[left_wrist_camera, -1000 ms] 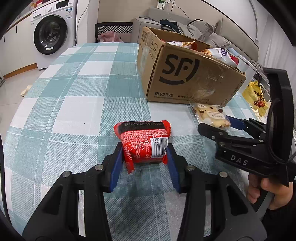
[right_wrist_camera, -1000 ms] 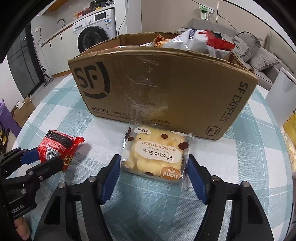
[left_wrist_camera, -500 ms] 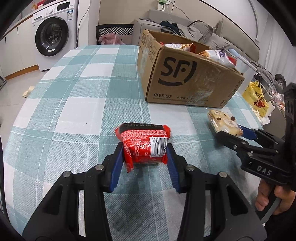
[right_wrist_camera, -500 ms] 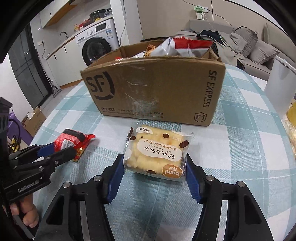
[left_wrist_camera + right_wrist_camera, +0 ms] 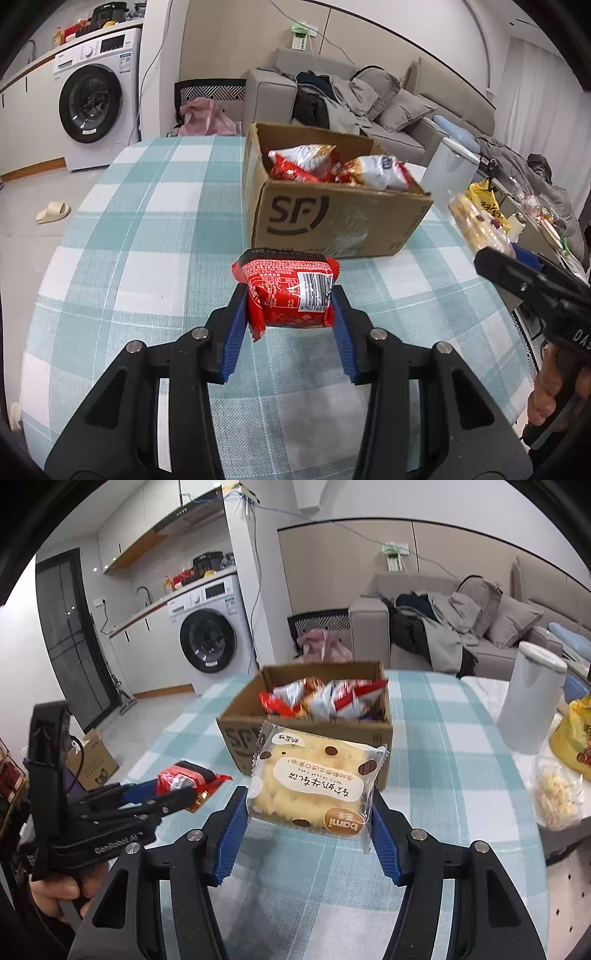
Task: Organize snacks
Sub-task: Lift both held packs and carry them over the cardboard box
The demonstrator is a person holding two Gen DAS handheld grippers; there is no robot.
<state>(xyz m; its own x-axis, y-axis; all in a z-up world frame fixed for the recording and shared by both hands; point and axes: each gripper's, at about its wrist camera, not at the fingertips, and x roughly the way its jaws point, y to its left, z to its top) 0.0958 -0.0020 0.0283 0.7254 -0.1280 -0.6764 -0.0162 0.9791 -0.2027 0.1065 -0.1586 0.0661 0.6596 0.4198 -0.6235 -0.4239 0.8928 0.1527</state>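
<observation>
The left gripper (image 5: 290,314) is clamping its blue pads on a red snack packet (image 5: 290,291), holding it clear above the teal checked tablecloth (image 5: 147,258), while the right gripper (image 5: 310,823) is squeezing a clear-wrapped yellow cake (image 5: 314,782) in the air the same way. Just beyond both is sitting the open cardboard SF box (image 5: 332,221), showing red and white snack bags (image 5: 332,166) inside. Farther out are standing a white canister (image 5: 532,701), a washing machine (image 5: 96,99) and a grey sofa (image 5: 369,99).
</observation>
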